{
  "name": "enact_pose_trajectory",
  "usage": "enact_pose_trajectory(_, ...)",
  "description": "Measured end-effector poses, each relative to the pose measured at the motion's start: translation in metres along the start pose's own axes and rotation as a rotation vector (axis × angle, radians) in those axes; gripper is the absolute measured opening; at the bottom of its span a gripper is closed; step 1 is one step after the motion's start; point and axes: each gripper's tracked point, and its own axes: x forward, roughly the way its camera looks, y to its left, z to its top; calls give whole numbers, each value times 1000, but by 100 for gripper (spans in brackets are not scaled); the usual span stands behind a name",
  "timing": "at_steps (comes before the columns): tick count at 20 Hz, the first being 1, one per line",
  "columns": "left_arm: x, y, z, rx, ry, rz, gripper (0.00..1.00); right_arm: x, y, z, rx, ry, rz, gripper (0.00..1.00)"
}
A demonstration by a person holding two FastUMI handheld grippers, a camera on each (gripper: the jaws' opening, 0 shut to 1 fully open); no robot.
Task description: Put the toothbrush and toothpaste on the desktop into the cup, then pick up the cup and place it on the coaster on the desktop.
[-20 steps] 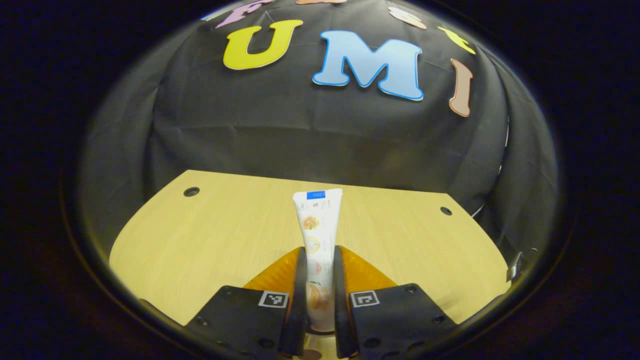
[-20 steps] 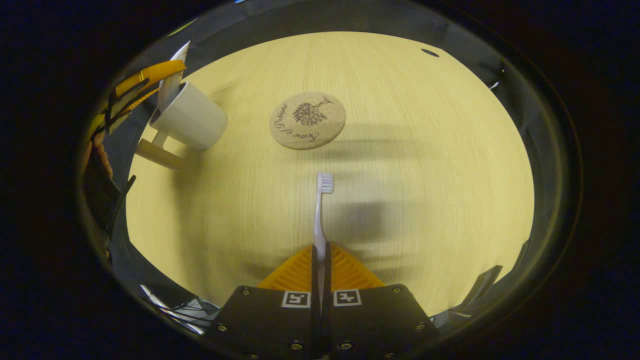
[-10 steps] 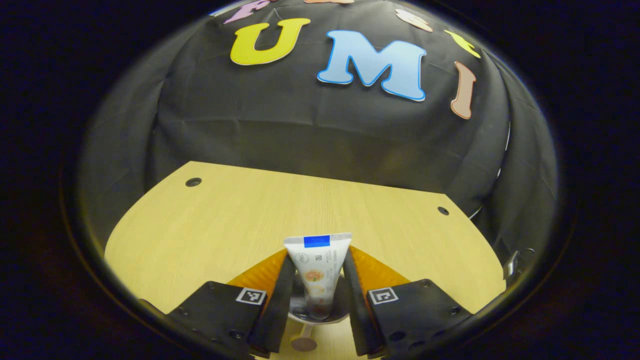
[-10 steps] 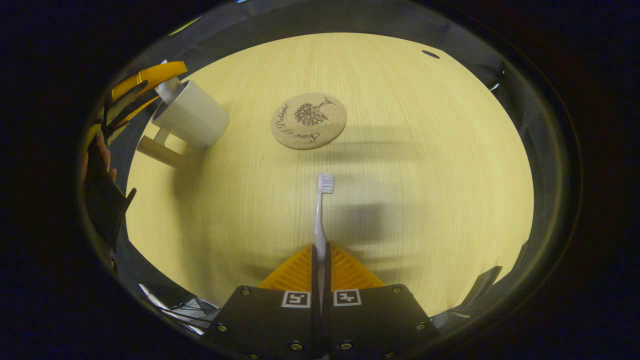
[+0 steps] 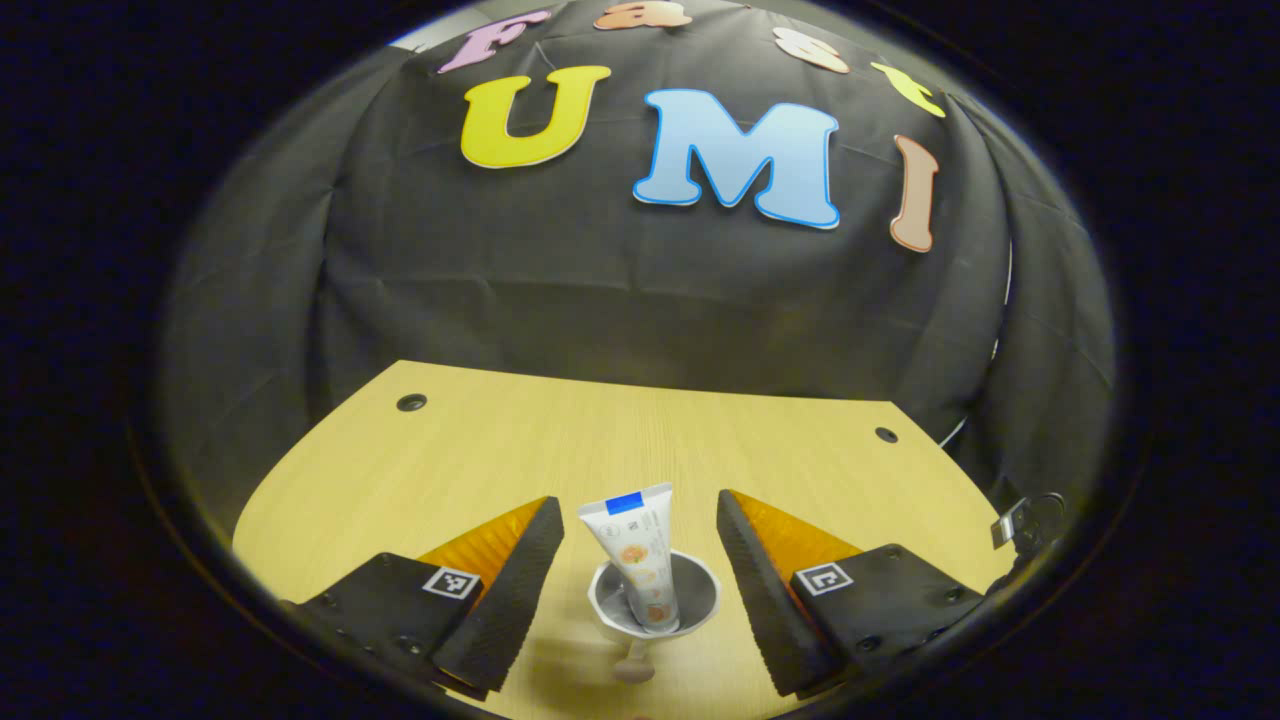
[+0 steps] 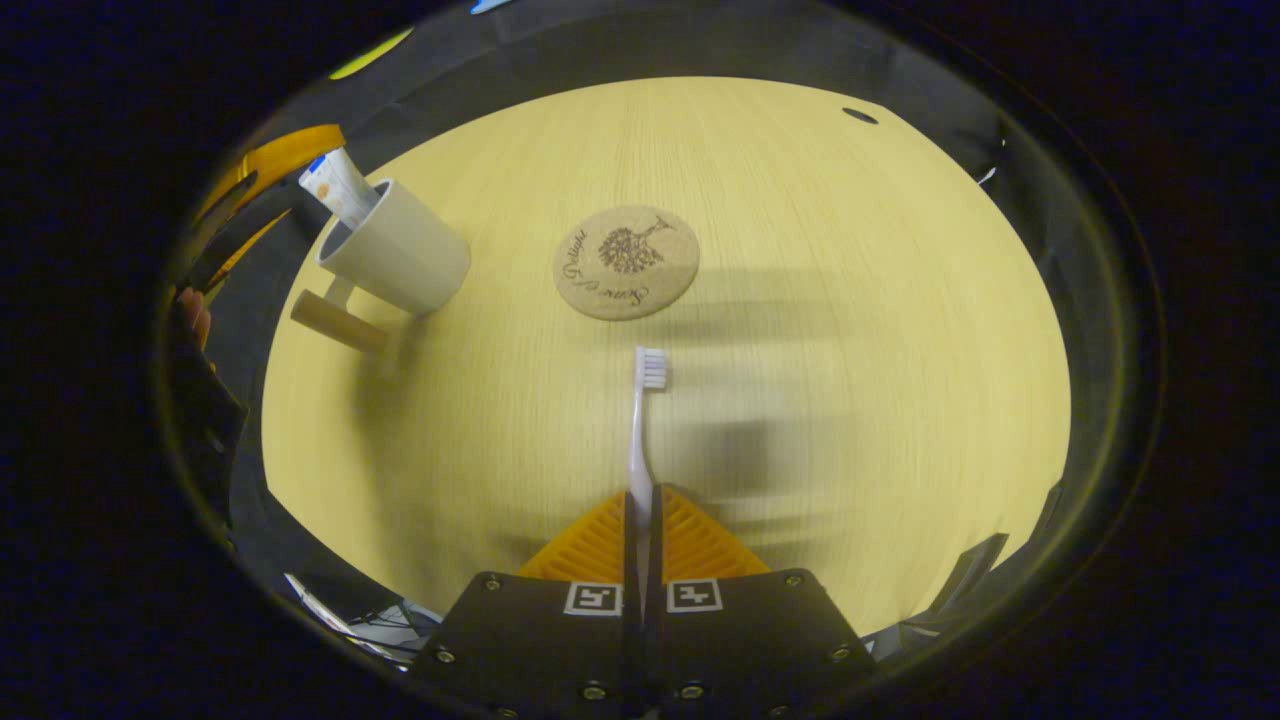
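Left claw hangs released above the cup, toothpaste standing inside. Right claw is clenched on the toothbrush, bristles pointing ahead; the cup sits ahead-left (coaster straight ahead on the worktop).
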Motion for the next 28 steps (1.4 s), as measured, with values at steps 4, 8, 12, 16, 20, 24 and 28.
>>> enact_pose_trajectory(4,-21,12,7,-21,-9,5,99,-11,9,22,6,-49,9,2)
enact_pose_trajectory(8,-44,35,6,-30,-7,28,99,-22,31,54,5,-111,31,2)
enact_pose_trajectory(12,-68,70,-5,-30,18,61,97,-34,64,103,11,-193,73,2)
enact_pose_trajectory(16,-89,106,-22,-32,54,92,99,-46,98,156,27,-276,115,2)
enact_pose_trajectory(20,-110,141,-43,-36,97,132,97,-57,128,195,48,-335,149,2)
enact_pose_trajectory(24,-128,165,-59,-63,132,162,99,-59,150,220,80,-380,171,2)
enact_pose_trajectory(28,-143,183,-68,-73,158,186,97,-47,168,244,131,-421,176,2)
